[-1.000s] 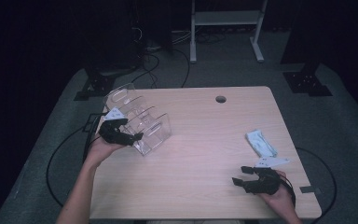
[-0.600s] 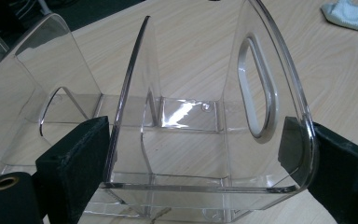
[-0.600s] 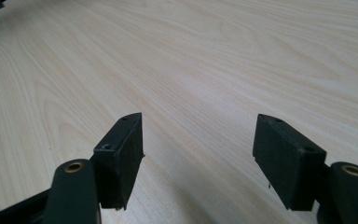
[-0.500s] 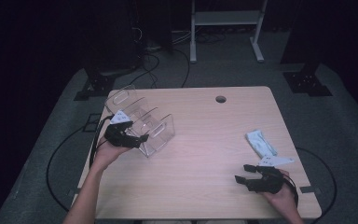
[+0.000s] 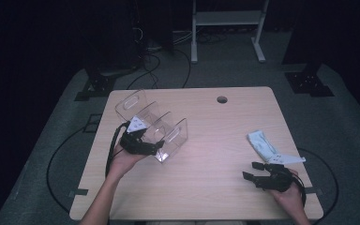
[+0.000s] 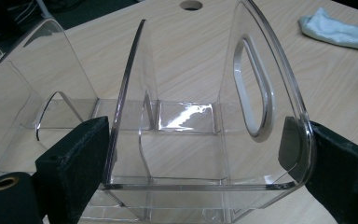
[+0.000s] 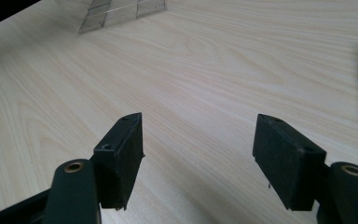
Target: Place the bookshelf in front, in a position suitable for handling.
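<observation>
A clear plastic organizer [image 5: 165,127] with several upright dividers and a handle slot stands on the left half of the wooden table [image 5: 215,187]. My left gripper [image 5: 155,148] is shut on its near end. In the left gripper view the two black pads [image 6: 81,154] press against the outer walls of the organizer [image 6: 186,116], one on each side. My right gripper [image 5: 250,169] hovers low over the table's front right, open with nothing between its fingers. The right gripper view has bare wood between the wide jaws of that gripper [image 7: 200,128] and the organizer [image 7: 116,11] far off.
A crumpled light blue cloth [image 5: 261,143] lies at the right, just beyond the right hand, with a white slip [image 5: 288,159] beside it. A round cable hole [image 5: 222,99] sits near the table's far edge. Cables and stand legs are on the floor behind.
The left hand has slid to the right toward the table's middle, taking the clear organizer along in its grip. The right hand has stayed in place.
</observation>
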Available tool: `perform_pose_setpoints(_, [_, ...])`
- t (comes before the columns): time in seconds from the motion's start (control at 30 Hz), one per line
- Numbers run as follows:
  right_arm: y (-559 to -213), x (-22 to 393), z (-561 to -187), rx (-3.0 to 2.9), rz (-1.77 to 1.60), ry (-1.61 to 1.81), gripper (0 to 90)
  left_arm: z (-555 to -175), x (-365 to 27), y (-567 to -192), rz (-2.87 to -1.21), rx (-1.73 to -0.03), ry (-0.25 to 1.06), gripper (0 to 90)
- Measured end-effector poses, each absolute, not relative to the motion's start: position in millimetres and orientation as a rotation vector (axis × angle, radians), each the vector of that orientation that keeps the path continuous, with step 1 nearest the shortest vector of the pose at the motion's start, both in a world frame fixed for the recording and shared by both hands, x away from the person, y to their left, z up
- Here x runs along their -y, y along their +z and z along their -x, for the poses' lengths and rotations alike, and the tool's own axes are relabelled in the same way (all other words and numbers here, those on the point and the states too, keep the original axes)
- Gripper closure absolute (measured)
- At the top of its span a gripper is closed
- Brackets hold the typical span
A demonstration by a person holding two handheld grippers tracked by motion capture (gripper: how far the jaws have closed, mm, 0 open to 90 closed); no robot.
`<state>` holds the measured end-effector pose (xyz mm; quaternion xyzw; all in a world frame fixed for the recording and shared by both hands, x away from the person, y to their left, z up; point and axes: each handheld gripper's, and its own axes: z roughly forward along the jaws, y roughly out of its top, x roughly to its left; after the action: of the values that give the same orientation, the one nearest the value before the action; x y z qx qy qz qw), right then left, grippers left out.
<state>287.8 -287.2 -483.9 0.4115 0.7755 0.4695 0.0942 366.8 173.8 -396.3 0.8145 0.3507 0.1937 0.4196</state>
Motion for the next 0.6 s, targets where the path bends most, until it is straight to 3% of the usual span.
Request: perform_pose_setpoints(0.6, [-483.1, 288.6, -287.7, -2.299, -1.231, 1.384, 32.7, -339.7, -109.7, -399.5, -2.058, -0.797, 0.445, 5.5])
